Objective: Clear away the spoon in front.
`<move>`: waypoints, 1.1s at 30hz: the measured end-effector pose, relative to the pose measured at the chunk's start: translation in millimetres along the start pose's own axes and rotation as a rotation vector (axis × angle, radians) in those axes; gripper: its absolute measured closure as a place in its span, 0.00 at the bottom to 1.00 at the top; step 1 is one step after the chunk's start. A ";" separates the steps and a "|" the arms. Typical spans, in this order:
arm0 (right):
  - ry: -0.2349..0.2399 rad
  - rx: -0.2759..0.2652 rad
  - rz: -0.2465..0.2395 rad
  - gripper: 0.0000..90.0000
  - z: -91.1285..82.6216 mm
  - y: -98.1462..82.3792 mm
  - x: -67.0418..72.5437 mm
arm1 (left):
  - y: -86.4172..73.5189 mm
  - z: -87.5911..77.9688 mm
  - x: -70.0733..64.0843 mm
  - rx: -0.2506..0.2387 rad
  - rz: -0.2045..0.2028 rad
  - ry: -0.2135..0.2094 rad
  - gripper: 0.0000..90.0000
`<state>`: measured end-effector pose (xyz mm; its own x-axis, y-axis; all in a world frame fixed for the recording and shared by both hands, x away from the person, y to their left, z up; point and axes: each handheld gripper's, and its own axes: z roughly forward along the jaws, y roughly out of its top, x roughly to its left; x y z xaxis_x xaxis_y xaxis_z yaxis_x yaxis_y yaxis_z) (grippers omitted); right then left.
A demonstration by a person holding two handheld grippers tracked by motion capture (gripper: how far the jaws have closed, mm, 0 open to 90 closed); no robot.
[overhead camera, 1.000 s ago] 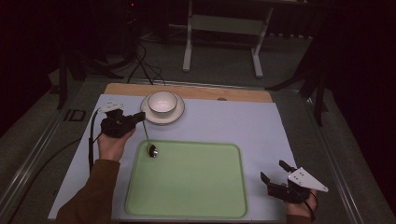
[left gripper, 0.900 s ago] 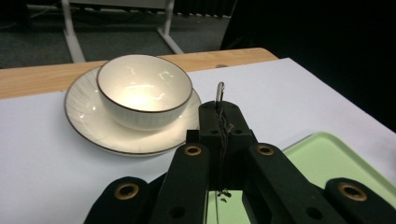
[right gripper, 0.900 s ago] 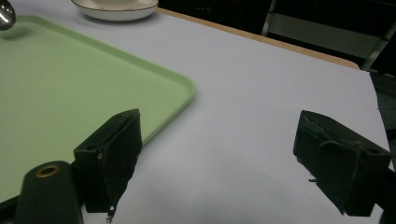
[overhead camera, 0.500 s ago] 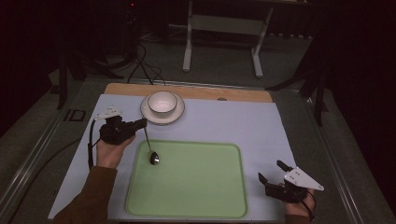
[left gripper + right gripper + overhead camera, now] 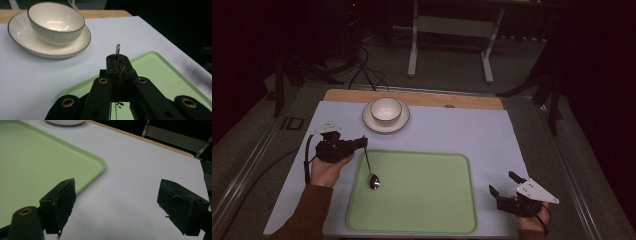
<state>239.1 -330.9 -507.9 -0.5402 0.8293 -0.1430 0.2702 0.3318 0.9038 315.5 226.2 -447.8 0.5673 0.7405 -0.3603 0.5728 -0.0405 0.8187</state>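
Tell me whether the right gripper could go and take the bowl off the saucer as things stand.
Probably yes. The right gripper stands open and holds nothing, and the bowl sits uncovered on its saucer. The way runs across the green tray, where the left gripper holds a spoon at the far side.

Spoon mostly hidden behind the clamped jaws of the left gripper, only the handle tip poking out, toward the bowl. Saucer cut off at the picture's left edge. Bowl cropped along the top edge above the tray.
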 end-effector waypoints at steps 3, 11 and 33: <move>-0.002 -0.004 -0.004 0.17 -0.9 0.9 1.2 | -4.8 -1.4 0.6 0.015 -0.012 -0.003 0.99; -0.001 0.003 -0.003 0.17 -0.1 0.1 0.7 | -14.6 1.8 3.1 0.045 -0.016 -0.002 0.98; 0.016 0.011 -0.016 0.17 1.6 1.0 2.5 | -46.2 23.4 22.0 0.081 0.001 0.022 0.91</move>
<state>239.4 -327.8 -508.0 -0.5573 0.8166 -0.1504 0.2701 0.3495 0.8971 315.4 228.7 -504.0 0.5550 0.7551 -0.3490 0.6189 -0.0945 0.7798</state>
